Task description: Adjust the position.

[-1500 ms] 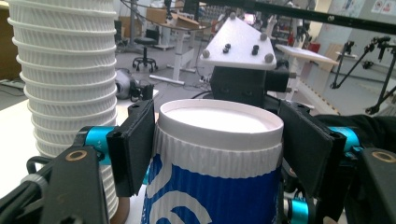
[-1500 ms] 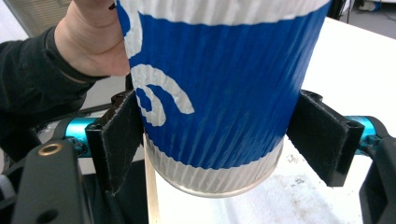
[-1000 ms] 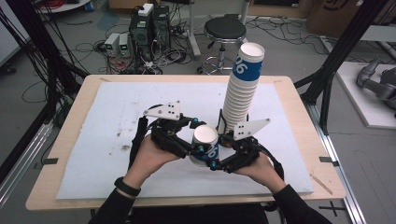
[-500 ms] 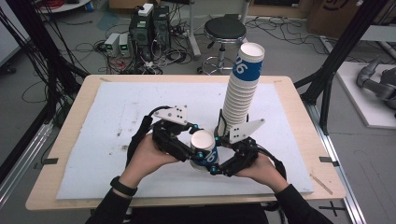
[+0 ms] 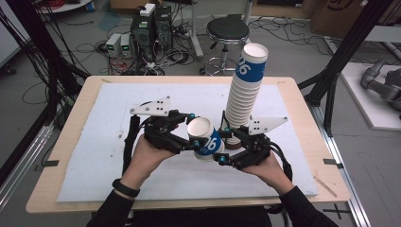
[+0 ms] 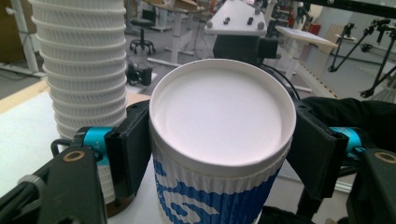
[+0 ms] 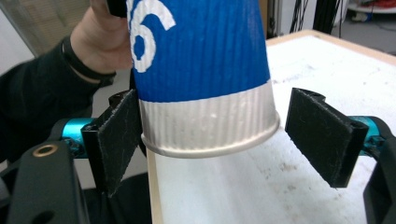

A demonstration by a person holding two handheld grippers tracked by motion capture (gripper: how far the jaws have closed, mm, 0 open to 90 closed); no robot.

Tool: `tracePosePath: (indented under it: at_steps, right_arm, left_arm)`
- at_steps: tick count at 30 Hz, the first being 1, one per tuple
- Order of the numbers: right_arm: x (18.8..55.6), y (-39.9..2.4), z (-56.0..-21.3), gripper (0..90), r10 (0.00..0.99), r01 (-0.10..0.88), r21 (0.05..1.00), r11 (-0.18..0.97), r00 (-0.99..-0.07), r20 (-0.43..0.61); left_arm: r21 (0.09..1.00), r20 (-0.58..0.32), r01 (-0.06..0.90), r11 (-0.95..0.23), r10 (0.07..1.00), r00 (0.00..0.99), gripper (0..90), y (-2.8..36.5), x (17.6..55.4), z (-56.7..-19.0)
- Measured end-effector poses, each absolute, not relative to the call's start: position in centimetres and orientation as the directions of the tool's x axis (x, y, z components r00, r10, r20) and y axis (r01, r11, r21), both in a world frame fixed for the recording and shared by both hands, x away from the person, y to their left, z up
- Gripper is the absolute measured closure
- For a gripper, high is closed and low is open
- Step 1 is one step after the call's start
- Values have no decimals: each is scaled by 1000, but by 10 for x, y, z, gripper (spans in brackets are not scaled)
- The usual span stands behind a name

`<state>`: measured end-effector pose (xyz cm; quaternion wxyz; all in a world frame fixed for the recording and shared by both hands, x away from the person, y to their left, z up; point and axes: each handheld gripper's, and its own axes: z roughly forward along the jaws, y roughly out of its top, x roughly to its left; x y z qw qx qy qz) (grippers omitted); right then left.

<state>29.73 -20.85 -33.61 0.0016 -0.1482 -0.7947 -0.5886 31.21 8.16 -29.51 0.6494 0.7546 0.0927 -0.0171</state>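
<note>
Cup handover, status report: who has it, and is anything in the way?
Left gripper shut on cup. Right gripper jaws just opening, one pad off the cup's base. Cup stack close behind, not blocking.

Black long sleeves (image 5: 302, 208); black band (image 5: 125, 187) on left wrist. Both black handheld grippers: left (image 5: 191, 137), right (image 5: 222, 147), teal jaw collars, grey three-cornered plates at 12 o'clock, black trailing cables.

Stool (image 5: 228, 32) (black-seated), computers (image 5: 152, 26) behind table (image 5: 302, 123)
</note>
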Motion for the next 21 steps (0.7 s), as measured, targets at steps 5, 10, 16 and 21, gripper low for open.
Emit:
tracePosePath:
  at_steps: [5,10,16,21]
  right_arm:
    - [296,-207,-337,176,244,243,938,245,-952,183]
    - [296,-204,-338,143,247,242,940,240,-952,182]
    - [295,-200,-339,144,252,238,940,244,-952,175]
    - [296,-201,-339,176,230,230,935,270,-958,169]
  left_arm:
    - [982,-147,160,-105,119,982,290,81,312,-297]
    - [984,-162,170,-59,116,980,292,80,312,-299]
    - [983,-176,180,-29,102,979,292,77,312,-303]
    - [983,-174,179,-45,93,980,290,74,312,-304]
